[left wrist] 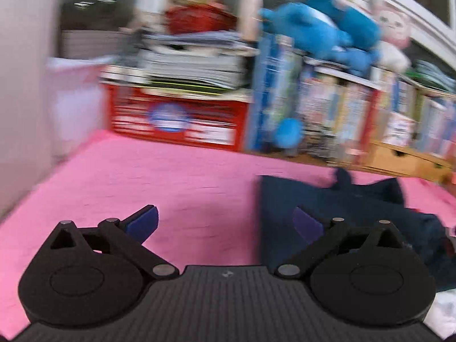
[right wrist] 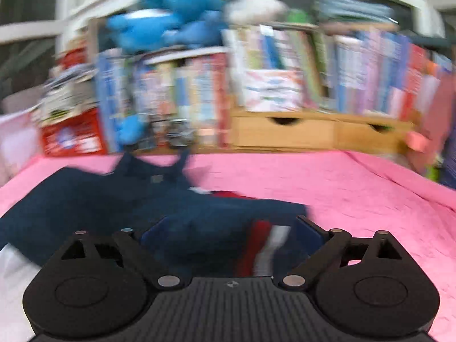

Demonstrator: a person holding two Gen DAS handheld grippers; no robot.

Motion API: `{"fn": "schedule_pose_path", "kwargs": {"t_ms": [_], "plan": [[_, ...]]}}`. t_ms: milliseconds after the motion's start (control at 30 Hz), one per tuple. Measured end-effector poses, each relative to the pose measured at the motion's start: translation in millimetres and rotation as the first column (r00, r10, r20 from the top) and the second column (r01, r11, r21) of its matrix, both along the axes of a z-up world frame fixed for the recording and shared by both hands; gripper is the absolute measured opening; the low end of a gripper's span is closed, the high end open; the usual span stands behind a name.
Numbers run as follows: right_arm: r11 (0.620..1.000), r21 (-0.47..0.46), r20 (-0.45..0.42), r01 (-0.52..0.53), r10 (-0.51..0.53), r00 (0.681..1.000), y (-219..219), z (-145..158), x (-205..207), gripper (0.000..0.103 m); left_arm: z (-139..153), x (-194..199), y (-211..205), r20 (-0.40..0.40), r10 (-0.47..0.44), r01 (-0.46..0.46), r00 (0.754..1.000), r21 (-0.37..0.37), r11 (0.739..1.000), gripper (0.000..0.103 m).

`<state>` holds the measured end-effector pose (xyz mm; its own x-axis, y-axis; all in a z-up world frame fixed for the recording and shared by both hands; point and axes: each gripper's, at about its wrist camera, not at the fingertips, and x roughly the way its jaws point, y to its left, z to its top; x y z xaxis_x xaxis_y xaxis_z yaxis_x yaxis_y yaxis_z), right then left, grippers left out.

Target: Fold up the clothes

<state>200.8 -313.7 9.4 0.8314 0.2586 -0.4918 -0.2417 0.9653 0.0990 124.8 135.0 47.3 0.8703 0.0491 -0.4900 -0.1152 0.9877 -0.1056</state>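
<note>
**Both Grippers Spread Wide, Garment on Pink Cover**

Nearest the left wrist camera, the left gripper (left wrist: 225, 222) is seen with its jaws spread wide and nothing held between them. Only bare pink cover (left wrist: 128, 176) is found in the gap. The navy garment (left wrist: 342, 213) is located to the right of this gripper; its left edge is overlapped by the right-hand fingertip (left wrist: 306, 223), though contact cannot be confirmed.

In the right wrist view, the right gripper (right wrist: 228, 235) is likewise shown parted wide. The navy garment (right wrist: 99, 199) is spread directly ahead of it and to the left, with a sleeve lying across the gap. A red and white panel (right wrist: 262, 245) of cloth is seen between the fingertips, but no pad is seen pressing on it.

Beyond the garment, a wooden drawer unit (right wrist: 285, 134) and a blurred row of books (right wrist: 356, 68) are noted, with a blue plush toy (right wrist: 171, 8) above.
</note>
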Motion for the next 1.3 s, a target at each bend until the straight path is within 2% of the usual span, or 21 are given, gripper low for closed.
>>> {"fn": "schedule_pose_path", "kwargs": {"t_ms": [33,100,167,233,300,400,433,467,533,567,600,667,700,767,900,1067,1133,1167,1200,1300], "plan": [[1.0,0.008,-0.022,0.028,-0.027,0.999,-5.7,-2.1,5.4,0.094,-5.1,13.4,-9.7,-0.008,-0.029,0.029,1.0,0.031,0.999,0.102],[0.997,0.003,-0.048,0.076,-0.076,0.996,-12.7,-9.2,12.4,0.094,-23.3,42.6,-28.9,-0.065,0.0,0.011,0.998,0.163,0.987,0.1],[0.994,-0.006,-0.065,0.113,-0.114,0.991,-18.1,-17.1,16.8,0.094,-48.3,60.8,-35.7,-0.128,0.057,-0.017,0.99,0.292,0.956,0.097],[0.993,-0.007,-0.076,0.121,-0.121,0.99,-21.8,-25.9,19.3,0.094,-73.3,69.8,-34.4,-0.182,0.115,-0.031,0.977,0.41,0.912,0.096],[0.993,-0.012,-0.081,0.117,-0.117,0.99,-25.2,-31.3,22.3,0.094,-78.3,65.6,-25.0,-0.173,0.162,-0.063,0.971,0.471,0.88,0.099],[0.995,-0.002,-0.092,0.103,-0.103,0.99,-31.1,-35.1,27.1,0.094,-81.7,57.3,-9.3,-0.145,0.226,-0.112,0.963,0.546,0.83,0.097],[0.995,0.014,-0.103,0.096,-0.094,0.99,-32.4,-36.3,28.9,0.094,-76.7,56.3,-2.5,-0.144,0.225,-0.119,0.964,0.525,0.843,0.097],[0.995,0.034,-0.116,0.088,-0.084,0.99,-34.5,-37.5,32.2,0.095,-66.2,55.5,6.2,-0.135,0.184,-0.106,0.974,0.447,0.888,0.097],[0.993,0.093,-0.155,0.073,-0.058,0.986,-39.7,-41.7,42.3,0.096,-44.2,56.8,23.0,-0.116,0.065,-0.036,0.991,0.239,0.97,0.099],[0.99,0.119,-0.176,0.071,-0.05,0.983,-41.9,-43.8,47.4,0.096,-36.3,64.8,30.2,-0.13,-0.022,0.035,0.991,0.099,0.994,0.101],[0.988,0.14,-0.195,0.072,-0.044,0.98,-43.8,-46.0,52.9,0.096,-34.9,76.3,33.6,-0.151,-0.089,0.089,0.984,-0.008,0.996,0.102],[0.98,0.185,-0.224,0.072,-0.03,0.974,-48.0,-49.7,64.1,0.099,-37.5,101.2,36.6,-0.189,-0.199,0.165,0.962,-0.183,0.969,0.103],[0.976,0.207,-0.227,0.063,-0.014,0.974,-50.3,-50.2,67.7,0.101,-42.1,115.3,35.2,-0.216,-0.235,0.185,0.948,-0.227,0.956,0.103],[0.971,0.236,-0.239,0.041,0.017,0.971,-53.8,-50.1,75.7,0.101,-58.5,140.8,29.9,-0.288,-0.229,0.164,0.93,-0.23,0.959,0.103],[0.952,0.306,-0.256,-0.01,0.093,0.962,-58.2,-50.3,96.8,0.101,-73.4,161.1,19.5,-0.24,-0.219,0.179,0.946,-0.177,0.968,0.103],[0.945,0.314,-0.229,-0.09,0.167,0.959,-50.8,-53.0,116.0,0.103,-73.1,164.7,12.3,-0.227,-0.289,0.258,0.93,-0.157,0.953,0.102],[0.948,0.294,-0.207,-0.122,0.187,0.96,-44.8,-54.3,116.3,0.103,-72.4,160.1,9.9,-0.191,-0.312,0.288,0.931,-0.143,0.947,0.085],[0.95,0.281,-0.194,-0.136,0.195,0.961,-42.4,-55.1,115.3,0.103,-72.3,157.7,8.8,-0.169,-0.322,0.302,0.931,-0.134,0.944,0.069],[0.952,0.268,-0.181,-0.149,0.201,0.963,-41.1,-56.1,113.3,0.103,-73.9,155.1,7.5,-0.152,-0.34,0.323,0.928,-0.124,0.938,0.064],[0.951,0.242,-0.147,-0.191,0.23,0.962,-41.7,-58.9,108.6,0.103,-76.1,151.3,5.5,-0.14,-0.355,0.342,0.924,-0.108,0.933,0.062]]}}
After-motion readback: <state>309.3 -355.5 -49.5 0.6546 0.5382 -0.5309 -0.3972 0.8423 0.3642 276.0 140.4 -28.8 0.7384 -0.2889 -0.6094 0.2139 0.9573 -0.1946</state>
